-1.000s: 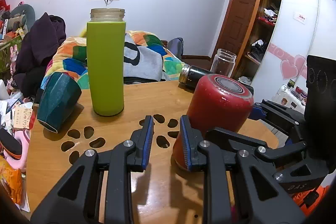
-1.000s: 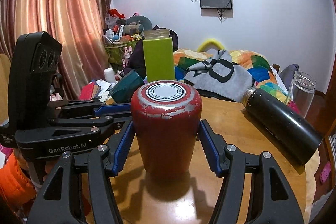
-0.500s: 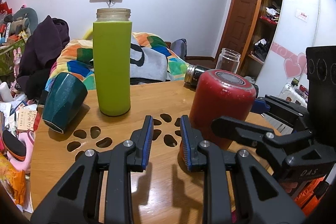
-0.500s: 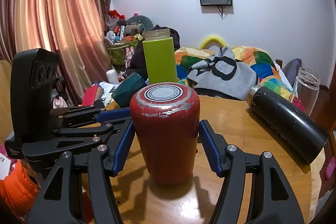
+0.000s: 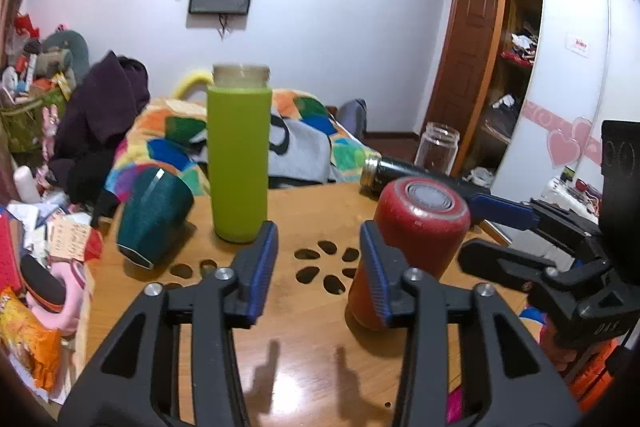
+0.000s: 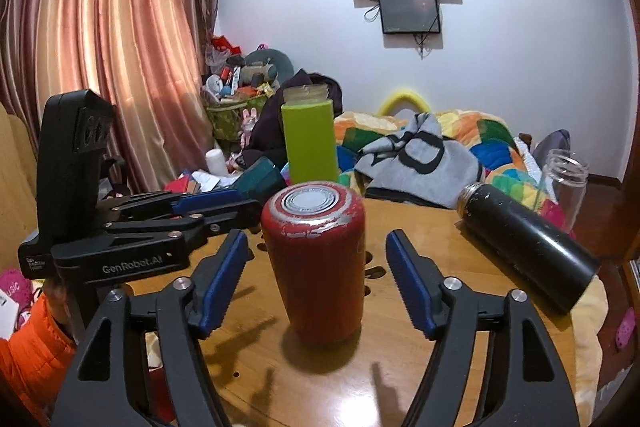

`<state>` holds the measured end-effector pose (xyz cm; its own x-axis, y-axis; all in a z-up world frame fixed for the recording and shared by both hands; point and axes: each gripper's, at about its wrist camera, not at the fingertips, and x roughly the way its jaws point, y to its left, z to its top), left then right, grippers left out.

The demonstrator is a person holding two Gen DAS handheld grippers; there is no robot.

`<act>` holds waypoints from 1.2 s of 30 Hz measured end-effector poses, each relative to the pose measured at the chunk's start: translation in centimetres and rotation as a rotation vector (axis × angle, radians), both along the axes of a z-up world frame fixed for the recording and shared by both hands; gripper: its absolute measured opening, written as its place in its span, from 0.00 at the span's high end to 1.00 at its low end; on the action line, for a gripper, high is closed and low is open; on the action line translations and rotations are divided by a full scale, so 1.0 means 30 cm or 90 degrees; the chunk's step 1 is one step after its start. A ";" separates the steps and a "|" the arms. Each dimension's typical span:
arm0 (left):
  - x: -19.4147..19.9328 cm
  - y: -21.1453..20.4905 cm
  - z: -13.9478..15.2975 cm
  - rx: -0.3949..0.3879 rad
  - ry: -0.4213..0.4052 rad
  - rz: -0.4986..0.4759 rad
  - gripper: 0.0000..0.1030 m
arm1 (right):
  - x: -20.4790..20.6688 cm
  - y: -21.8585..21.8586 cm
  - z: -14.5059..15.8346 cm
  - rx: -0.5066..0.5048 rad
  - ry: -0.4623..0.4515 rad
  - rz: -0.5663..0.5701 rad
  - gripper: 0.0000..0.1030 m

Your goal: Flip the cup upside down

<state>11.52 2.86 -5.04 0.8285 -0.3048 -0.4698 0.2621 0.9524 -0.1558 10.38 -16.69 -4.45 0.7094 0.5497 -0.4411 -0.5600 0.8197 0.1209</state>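
A red cup (image 6: 318,263) stands upside down on the wooden table (image 6: 480,367), its grey base facing up. My right gripper (image 6: 318,281) is open, its blue pads on either side of the cup and clear of it. In the left wrist view the cup (image 5: 416,247) stands just right of my left gripper (image 5: 320,269), which is open and empty. The left gripper also shows at the left of the right wrist view (image 6: 216,203).
A tall green bottle (image 5: 238,159) stands behind. A dark teal cup (image 5: 154,215) leans near the table's left edge. A black flask (image 6: 528,247) lies on its side at the right, with a clear glass jar (image 6: 566,183) beyond. The table has cut-out holes (image 5: 324,263).
Both grippers have opened wider and drawn back from the red cup. The cup stays standing upside down on the table.
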 end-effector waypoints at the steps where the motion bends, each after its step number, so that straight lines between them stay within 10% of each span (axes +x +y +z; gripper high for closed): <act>1: -0.012 0.001 0.010 0.003 -0.010 0.007 0.45 | -0.004 -0.007 0.008 0.002 -0.004 -0.005 0.28; 8: -0.108 -0.013 0.078 0.045 -0.087 0.095 0.00 | -0.053 -0.102 0.091 0.022 -0.047 -0.089 0.08; 36: -0.354 -0.104 0.162 0.056 -0.162 0.133 0.00 | -0.237 -0.186 0.167 0.031 -0.070 -0.179 0.00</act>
